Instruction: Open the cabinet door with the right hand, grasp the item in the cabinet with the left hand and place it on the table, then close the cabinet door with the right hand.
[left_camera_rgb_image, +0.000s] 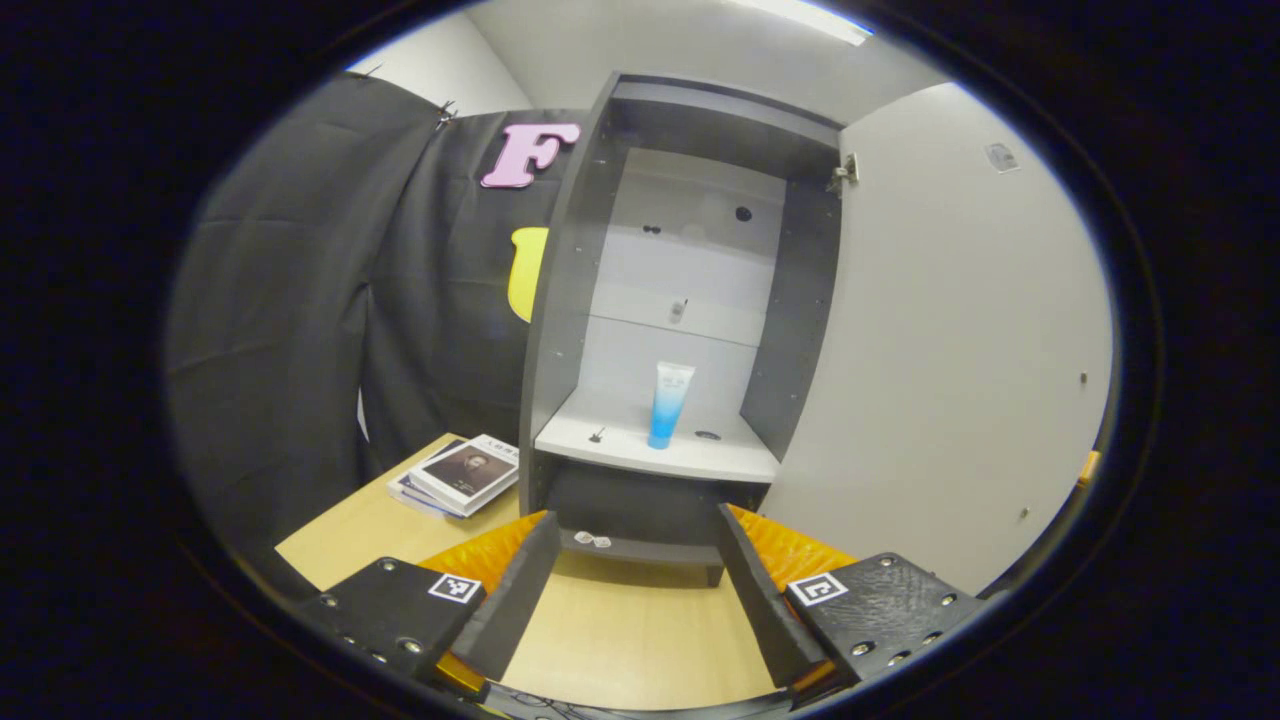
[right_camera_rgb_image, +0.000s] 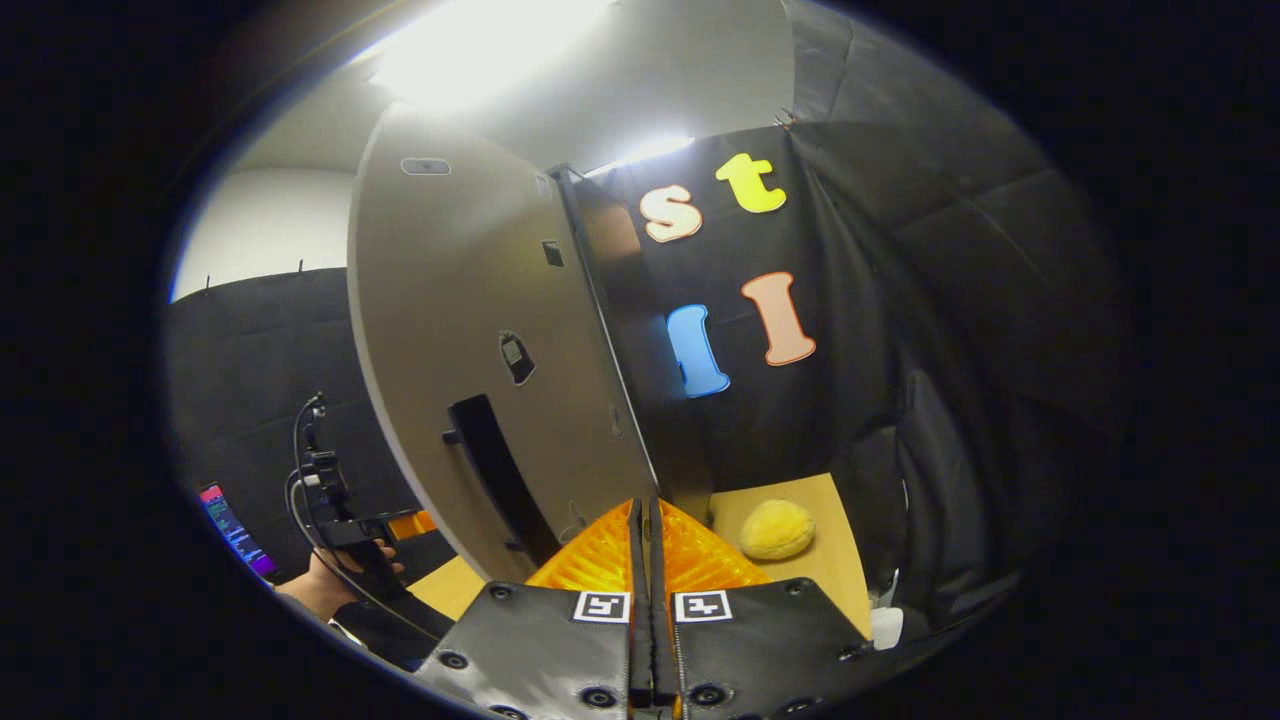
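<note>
A dark grey cabinet (left_camera_rgb_image: 560, 300) stands on the wooden table with its pale door (left_camera_rgb_image: 950, 330) swung wide to the right. On its white shelf (left_camera_rgb_image: 640, 450) a blue-and-white tube (left_camera_rgb_image: 668, 405) stands upright, cap down. My left gripper (left_camera_rgb_image: 635, 525) is open, low in front of the cabinet, well short of the tube, with nothing between its fingers. In the right gripper view the door's outer face (right_camera_rgb_image: 470, 330) with its dark handle (right_camera_rgb_image: 490, 470) is at the left. My right gripper (right_camera_rgb_image: 645, 515) is shut on nothing, near the door's hinged edge.
A stack of books (left_camera_rgb_image: 458, 476) lies on the table (left_camera_rgb_image: 620, 630) left of the cabinet. A yellow fuzzy ball (right_camera_rgb_image: 776, 530) rests on the table right of the cabinet. A person's hand (right_camera_rgb_image: 335, 580) holds the other gripper at the lower left of the right gripper view.
</note>
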